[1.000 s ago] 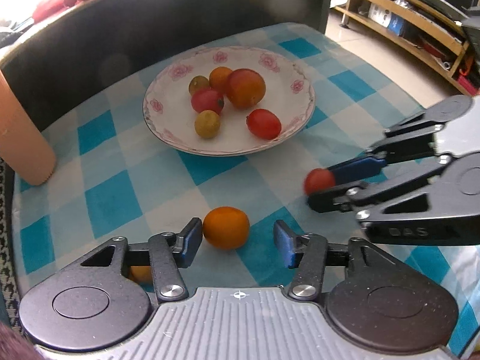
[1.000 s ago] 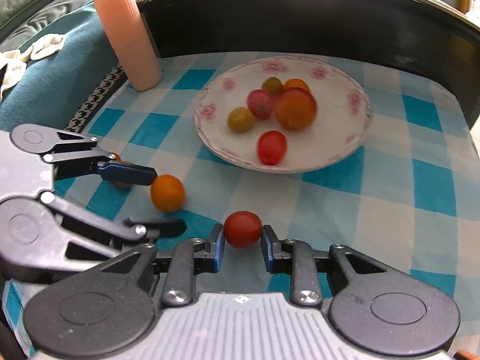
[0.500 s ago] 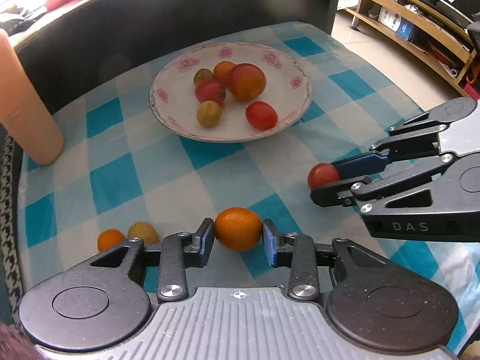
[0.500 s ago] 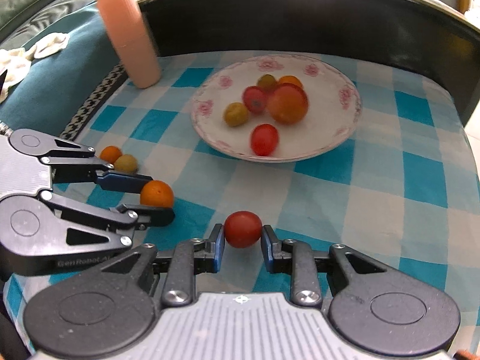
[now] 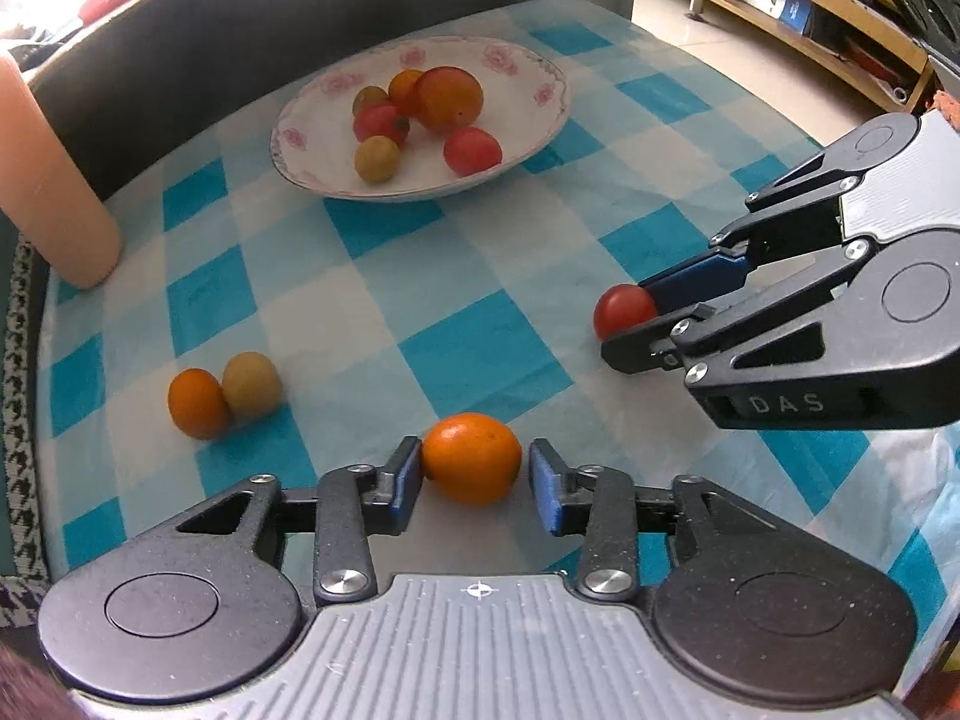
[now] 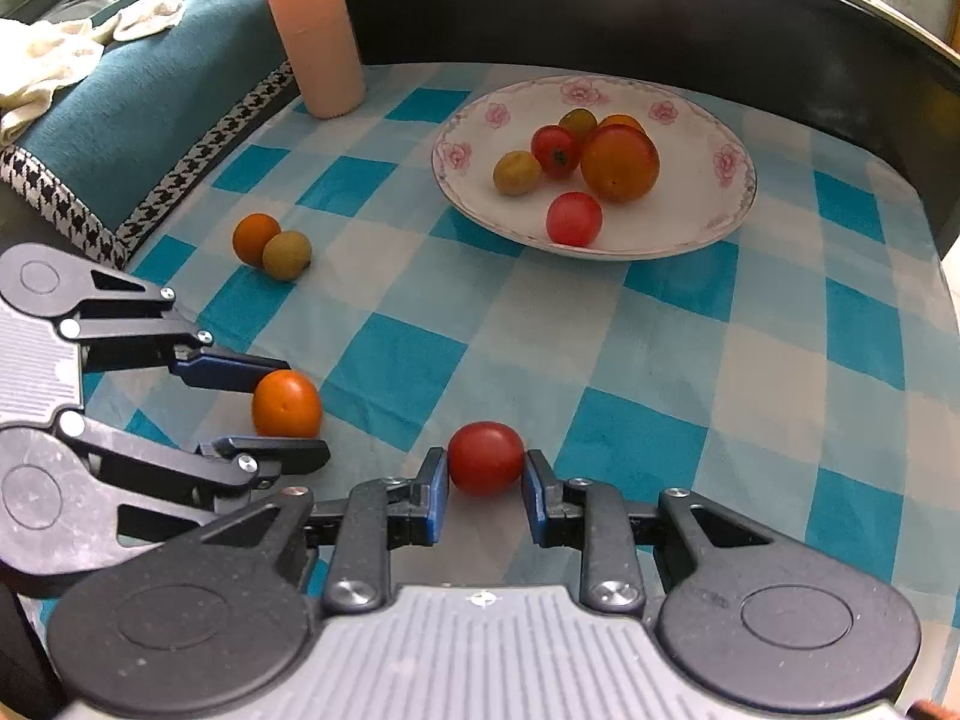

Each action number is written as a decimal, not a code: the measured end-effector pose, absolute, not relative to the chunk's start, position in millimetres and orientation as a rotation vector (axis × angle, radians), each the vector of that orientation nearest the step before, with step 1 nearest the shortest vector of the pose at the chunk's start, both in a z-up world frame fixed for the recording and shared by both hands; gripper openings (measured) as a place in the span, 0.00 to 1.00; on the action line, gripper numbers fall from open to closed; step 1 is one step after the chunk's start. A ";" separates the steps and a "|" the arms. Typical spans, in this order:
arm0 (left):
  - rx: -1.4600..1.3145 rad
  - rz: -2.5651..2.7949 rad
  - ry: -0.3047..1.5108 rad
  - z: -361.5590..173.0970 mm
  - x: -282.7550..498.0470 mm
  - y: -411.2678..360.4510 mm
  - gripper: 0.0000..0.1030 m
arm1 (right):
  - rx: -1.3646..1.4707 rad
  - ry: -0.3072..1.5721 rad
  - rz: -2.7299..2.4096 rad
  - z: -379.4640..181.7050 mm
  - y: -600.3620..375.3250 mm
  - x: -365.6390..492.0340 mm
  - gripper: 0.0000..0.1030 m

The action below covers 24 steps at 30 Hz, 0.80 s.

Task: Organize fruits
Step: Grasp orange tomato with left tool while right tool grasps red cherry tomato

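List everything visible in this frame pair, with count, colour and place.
plate: one, white with pink flowers, far side of the cloth
fruits on plate: six, red, orange, yellow-green
loose fruits: two, orange and tan, touching, left on the cloth
tablecloth: one, blue-white check
cylinder: one, peach, far left corner
left gripper: jaws opening, an orange between them
right gripper: shut on a red tomato
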State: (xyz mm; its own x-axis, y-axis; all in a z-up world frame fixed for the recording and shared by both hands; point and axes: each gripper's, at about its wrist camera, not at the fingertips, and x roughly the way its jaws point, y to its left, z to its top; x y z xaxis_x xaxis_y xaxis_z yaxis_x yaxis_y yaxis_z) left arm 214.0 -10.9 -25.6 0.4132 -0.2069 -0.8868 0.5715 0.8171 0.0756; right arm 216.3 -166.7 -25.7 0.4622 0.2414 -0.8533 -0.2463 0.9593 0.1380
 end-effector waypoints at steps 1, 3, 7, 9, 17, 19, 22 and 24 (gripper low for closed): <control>0.403 -0.508 1.035 -25.4 213.7 -11.2 0.49 | -0.011 1.047 0.301 -25.6 -166.1 216.3 0.39; 0.409 -0.517 1.033 -25.5 213.2 -10.3 0.55 | -0.014 1.046 0.304 -26.0 -166.2 216.5 0.40; 0.405 -0.527 1.041 -26.8 213.6 -8.1 0.64 | -0.005 1.051 0.323 -25.5 -168.8 217.4 0.44; 0.391 -0.528 1.044 -26.7 214.3 -6.0 0.64 | -0.001 1.053 0.324 -25.5 -170.5 217.4 0.46; 0.360 -0.540 1.052 -26.2 215.2 -6.3 0.53 | 0.005 1.041 0.321 -25.9 -172.8 216.6 0.46; 0.349 -0.540 1.058 -25.8 215.3 -6.2 0.50 | -0.006 1.040 0.324 -26.1 -169.6 216.1 0.46; 0.352 -0.530 1.058 -25.6 216.0 -6.8 0.47 | -0.017 1.040 0.317 -26.3 -167.4 215.4 0.44; 0.353 -0.521 1.054 -24.7 217.0 -7.3 0.42 | -0.015 1.041 0.312 -26.1 -167.6 215.2 0.41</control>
